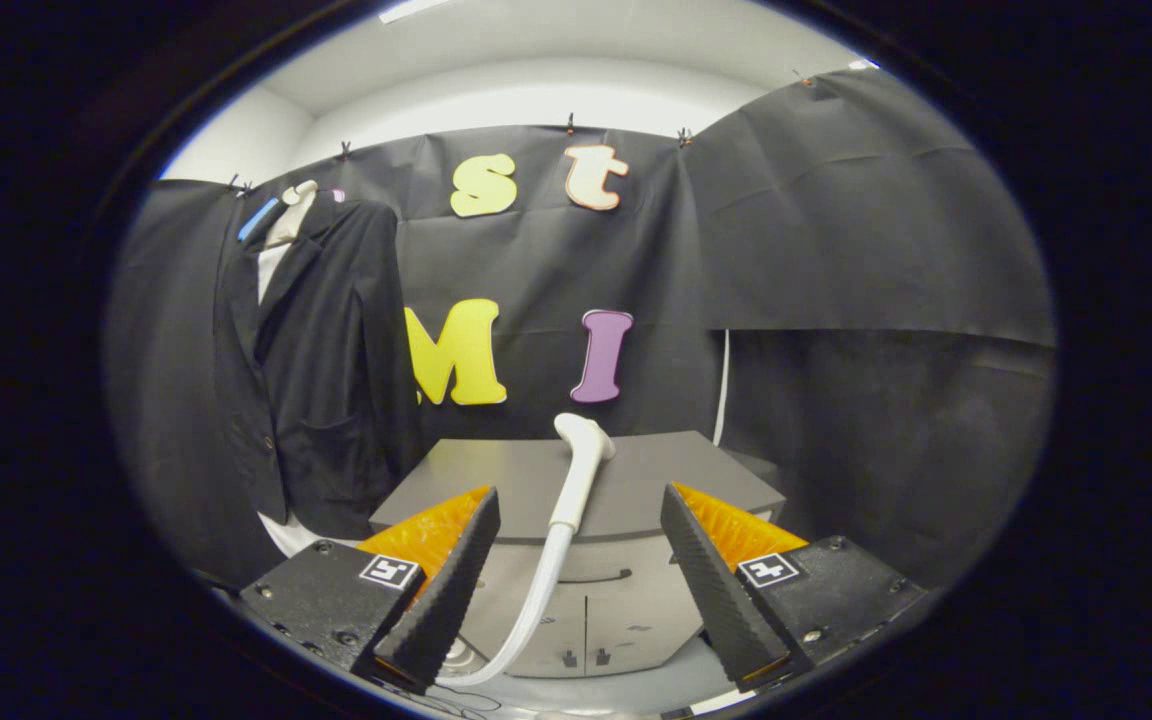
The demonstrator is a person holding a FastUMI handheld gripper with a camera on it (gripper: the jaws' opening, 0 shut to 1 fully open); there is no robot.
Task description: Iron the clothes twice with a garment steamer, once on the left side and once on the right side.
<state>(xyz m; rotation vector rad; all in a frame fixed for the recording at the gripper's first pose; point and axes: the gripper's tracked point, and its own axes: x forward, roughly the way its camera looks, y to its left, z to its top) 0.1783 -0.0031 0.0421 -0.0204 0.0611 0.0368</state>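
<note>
A dark suit jacket (pixel 321 370) hangs on a hanger against the black cloth wall, well beyond my left finger. The white steamer head (pixel 581 455) rests on a grey cabinet (pixel 636 480), its handle pointing down toward me and its white hose (pixel 526 620) curving down past the cabinet front. My gripper (pixel 576 540) is open, its fingers spread to either side of the steamer handle without touching it. The handle lies between the fingers and slightly beyond their tips.
The grey cabinet has a light front with doors (pixel 596 620) below its top. A white cable (pixel 723 390) runs down the wall behind the cabinet. Black cloth walls (pixel 866 300) close the booth at the right and back.
</note>
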